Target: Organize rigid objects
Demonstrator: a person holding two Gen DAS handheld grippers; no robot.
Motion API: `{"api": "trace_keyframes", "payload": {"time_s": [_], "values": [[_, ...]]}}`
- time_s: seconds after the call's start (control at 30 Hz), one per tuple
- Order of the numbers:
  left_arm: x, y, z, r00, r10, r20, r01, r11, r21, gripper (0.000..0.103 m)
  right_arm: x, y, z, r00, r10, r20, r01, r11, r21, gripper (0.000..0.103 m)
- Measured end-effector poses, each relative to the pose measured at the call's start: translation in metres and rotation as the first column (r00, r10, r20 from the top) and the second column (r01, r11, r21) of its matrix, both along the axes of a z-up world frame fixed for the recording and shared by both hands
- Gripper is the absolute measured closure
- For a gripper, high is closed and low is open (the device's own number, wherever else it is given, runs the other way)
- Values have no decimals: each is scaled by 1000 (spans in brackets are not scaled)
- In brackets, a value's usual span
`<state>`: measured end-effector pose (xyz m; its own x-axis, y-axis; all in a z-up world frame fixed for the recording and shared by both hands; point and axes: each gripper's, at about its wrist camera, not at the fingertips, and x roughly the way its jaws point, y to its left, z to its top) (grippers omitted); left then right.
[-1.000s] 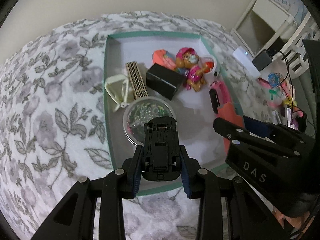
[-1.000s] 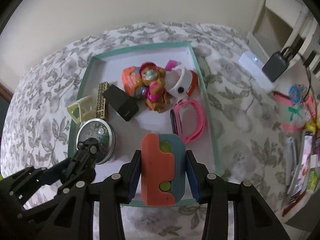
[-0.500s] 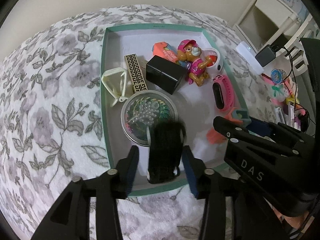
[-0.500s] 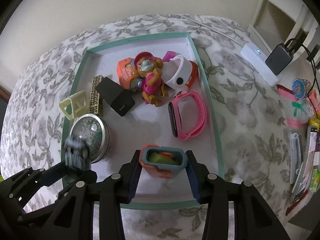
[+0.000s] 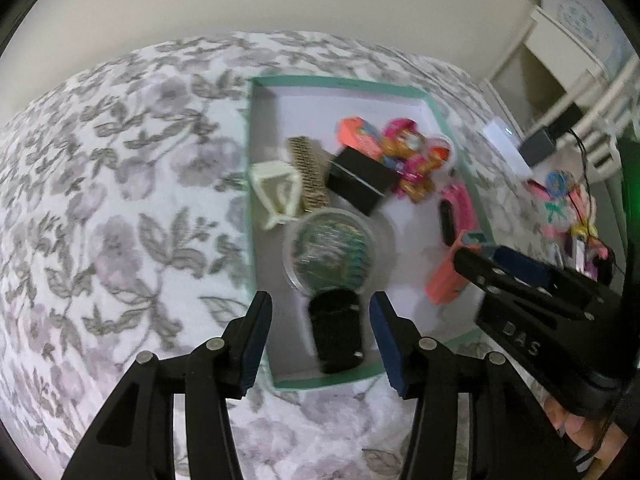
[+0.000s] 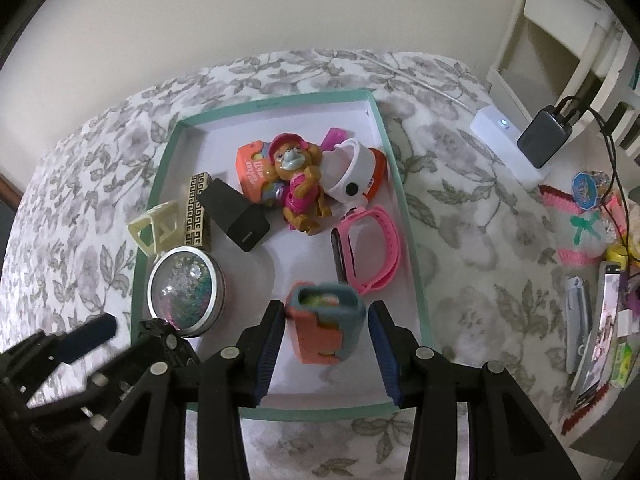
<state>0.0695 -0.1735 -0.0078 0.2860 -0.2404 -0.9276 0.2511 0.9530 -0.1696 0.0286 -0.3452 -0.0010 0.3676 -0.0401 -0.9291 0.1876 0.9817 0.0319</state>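
A teal-rimmed white tray (image 6: 412,248) lies on a floral bedspread. My left gripper (image 5: 320,308) hangs over the tray's near left corner (image 5: 260,320), jaws opening. A black toy car (image 5: 338,330) lies loose on the tray floor between them, with a gap on each side. My right gripper (image 6: 326,312) is open around an orange and blue-grey block (image 6: 326,328), which stands on the tray floor with thin gaps to both pads. The right gripper (image 5: 500,264) also shows in the left wrist view, and the left gripper (image 6: 124,334) in the right wrist view.
The tray also holds a round glitter tin (image 6: 186,294), cream clip (image 6: 154,226), patterned bar (image 6: 198,210), black box (image 6: 236,212), dog figure (image 6: 300,188), white band (image 6: 350,176) and pink watch (image 6: 372,252). Chargers (image 6: 542,136) and small clutter (image 6: 588,208) lie right.
The left jaws spread and the black car dropped from them onto the tray floor. The right gripper lowered the orange and blue block into the tray and eased off it.
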Motion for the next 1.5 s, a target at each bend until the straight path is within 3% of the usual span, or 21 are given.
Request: {"api": "trace_keyframes", "payload": {"time_s": [0.13,0.17,0.2,0.23,0.37,0.47,0.67,0.73,0.77,1.17,1.5], "values": [[5,19,3,997,70,18,-71,997,6,49,0,2,-1,1000,1,-3,-1,1000,-11,46],[7,23,3,996,85,20,-85,996,5,41,-1,3,-2,1000,5,-1,-5,1000,-12,45],[8,28,4,994,103,26,-103,995,3,26,-1,4,-2,1000,8,1,-8,1000,-13,43],[9,33,4,993,118,32,-118,993,2,21,-1,6,-2,1000,15,3,-15,1000,-14,42],[11,47,5,985,161,55,-161,987,-3,19,-1,12,-3,999,37,10,-36,999,-28,35],[10,54,6,979,191,77,-192,981,17,9,-2,17,-3,998,54,13,-53,998,-40,34],[6,69,12,972,201,125,-206,978,24,9,-6,27,-3,996,83,32,-80,994,-79,17],[3,73,14,968,209,137,-214,976,29,8,-8,31,-2,995,94,40,-89,991,-98,4],[2,75,15,968,211,139,-217,976,31,8,-9,33,-2,994,98,41,-93,990,-103,3],[-21,84,32,962,204,180,-204,979,-16,8,-28,47,9,990,111,91,-99,987,-125,1],[-44,82,52,945,171,277,-188,982,35,8,-50,47,25,986,80,146,-68,994,-87,1]]}}
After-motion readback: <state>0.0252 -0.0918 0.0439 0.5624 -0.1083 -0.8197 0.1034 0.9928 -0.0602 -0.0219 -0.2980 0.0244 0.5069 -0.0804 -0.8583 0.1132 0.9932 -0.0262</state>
